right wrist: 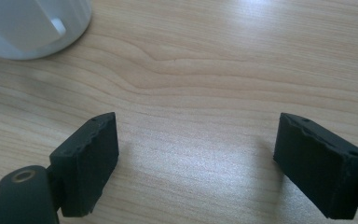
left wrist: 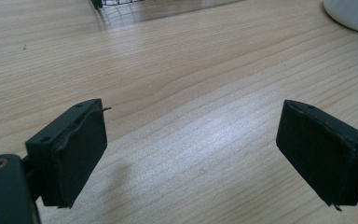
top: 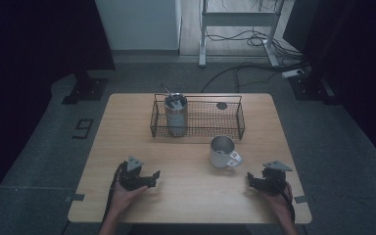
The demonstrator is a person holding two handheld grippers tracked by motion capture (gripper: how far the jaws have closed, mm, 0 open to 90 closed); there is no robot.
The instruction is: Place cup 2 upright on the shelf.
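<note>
White mug [top: 223, 152] upright; handle toward right gripper [top: 259, 182]

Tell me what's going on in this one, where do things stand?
A person sits at a wooden table with a hand-held gripper in each hand. The left hand-held gripper and the right hand-held gripper both rest low near the table's front edge, jaws wide open, holding nothing. A white mug stands just ahead of the right one, handle toward it. Behind it is a wire basket with a metal cup holding utensils inside. Nothing is being gripped yet.
</note>
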